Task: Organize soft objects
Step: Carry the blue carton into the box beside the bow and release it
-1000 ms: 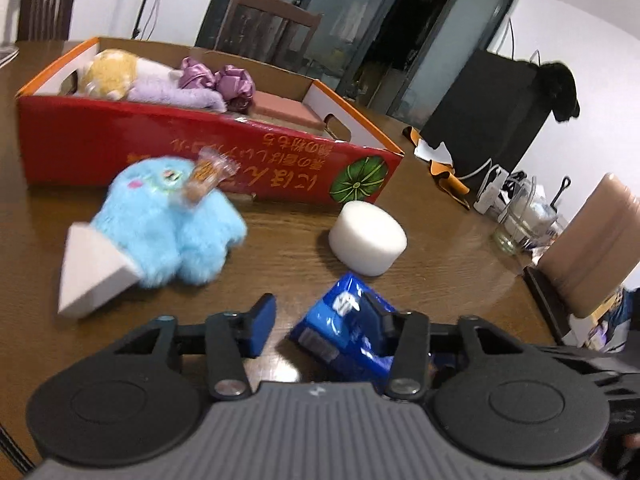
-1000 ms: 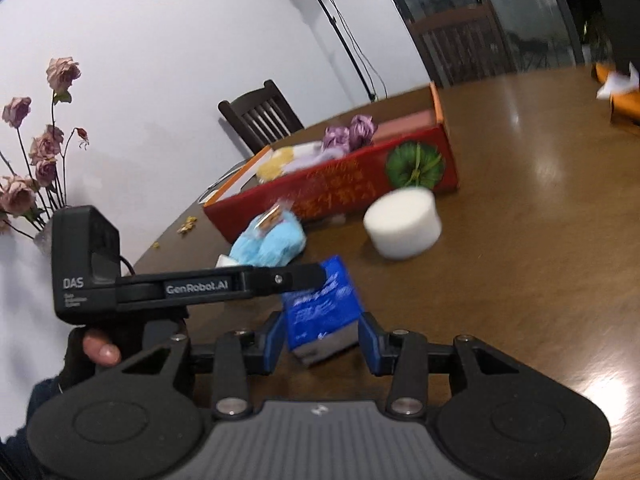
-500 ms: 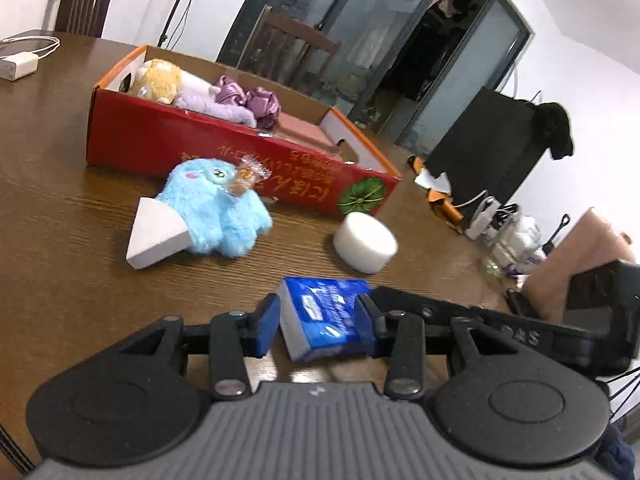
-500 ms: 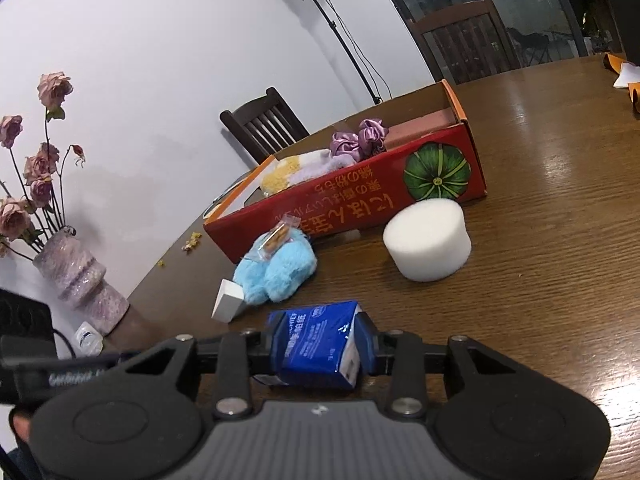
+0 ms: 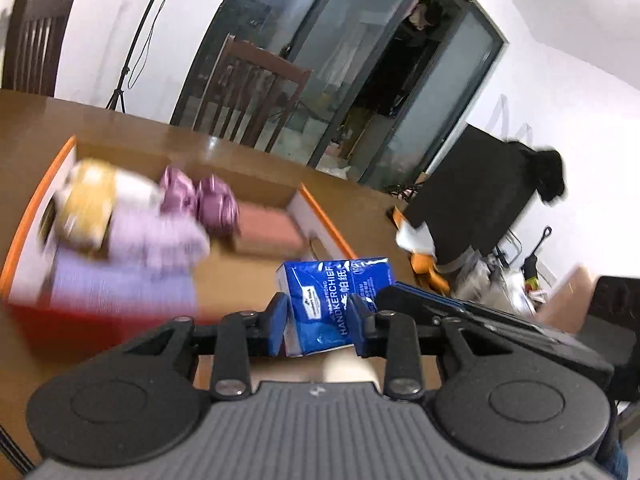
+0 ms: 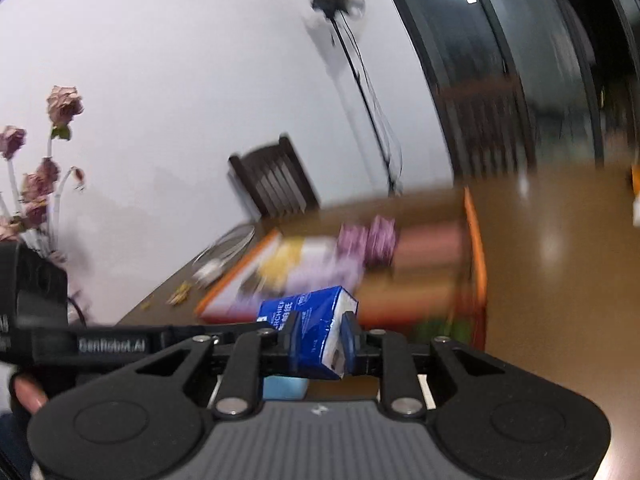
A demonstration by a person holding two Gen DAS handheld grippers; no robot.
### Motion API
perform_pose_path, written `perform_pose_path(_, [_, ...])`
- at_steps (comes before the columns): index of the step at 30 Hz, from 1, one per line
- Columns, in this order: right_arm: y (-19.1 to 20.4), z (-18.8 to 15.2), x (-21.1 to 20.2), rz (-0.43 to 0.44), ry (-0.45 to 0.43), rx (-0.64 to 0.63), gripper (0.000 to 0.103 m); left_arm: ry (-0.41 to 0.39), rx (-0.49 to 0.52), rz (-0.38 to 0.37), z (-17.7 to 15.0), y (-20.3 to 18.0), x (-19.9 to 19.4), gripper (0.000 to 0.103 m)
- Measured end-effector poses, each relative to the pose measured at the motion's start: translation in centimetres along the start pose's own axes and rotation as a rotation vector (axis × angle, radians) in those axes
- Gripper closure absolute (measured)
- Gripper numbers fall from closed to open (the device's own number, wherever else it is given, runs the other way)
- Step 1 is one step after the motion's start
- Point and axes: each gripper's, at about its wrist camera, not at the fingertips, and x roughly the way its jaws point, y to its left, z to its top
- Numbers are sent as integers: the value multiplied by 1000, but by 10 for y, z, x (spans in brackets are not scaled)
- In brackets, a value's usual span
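Observation:
A blue handkerchief tissue pack (image 5: 332,292) hangs in the air just before the red cardboard box (image 5: 324,220) with the orange rim. My left gripper (image 5: 318,320) has its blue pads on both sides of the pack, and its jaws are closing. My right gripper (image 6: 318,336) pinches the same pack (image 6: 308,308) from the other side, its jaws closing too. Inside the box lie a yellow and white plush (image 5: 92,200), purple bows (image 5: 208,200), a lavender cloth (image 5: 140,264) and a pink pad (image 5: 264,232). Below my right gripper a bit of the light blue plush (image 6: 284,386) shows.
The brown table (image 6: 540,300) runs on to the right of the box (image 6: 474,240). Dark wooden chairs (image 5: 248,96) stand behind it. A vase of dried roses (image 6: 36,184) is at the left, a light stand (image 6: 360,80) by the wall. Clutter (image 5: 492,276) crowds the far right.
Both grippers have risen with the tissue pack off the table and moved toward the box. The jaws have narrowed on the pack. The white sponges and blue plush have dropped out of the left view.

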Motion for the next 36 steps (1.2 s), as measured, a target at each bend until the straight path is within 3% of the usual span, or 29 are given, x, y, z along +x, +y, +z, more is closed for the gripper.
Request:
perform_pose_path(5, [-23, 52, 82, -66, 83, -27, 82, 139, -89, 29, 55, 47, 79, 71])
perform_pose_path(7, [-29, 62, 118, -85, 138, -41, 82, 196, -116, 45, 61, 66, 105, 70])
perform_pose_path(10, [-31, 65, 167, -86, 241, -71, 82, 253, -108, 127, 61, 87, 129, 72])
perform_pose_path(13, [-29, 63, 199, -100, 305, -112, 82, 217, -101, 152, 59, 96, 122, 73])
perform_pose_path(17, [-40, 59, 220, -19, 406, -44, 82, 142, -64, 213, 48, 94, 112, 67])
perform_pose_path(19, [-54, 56, 227, 28, 437, 40, 81, 120, -60, 225, 47, 91, 106, 60])
perform_pose_path(23, [-86, 56, 244, 131, 503, 241, 81, 108, -73, 226, 46, 94, 102, 59])
perform_pose_path(30, [-75, 50, 266, 113, 587, 203, 79, 114, -86, 274, 48, 96, 100, 58])
perform_pose_path(36, [-68, 50, 269, 44, 585, 176, 65, 147, -17, 284, 50, 85, 98, 53])
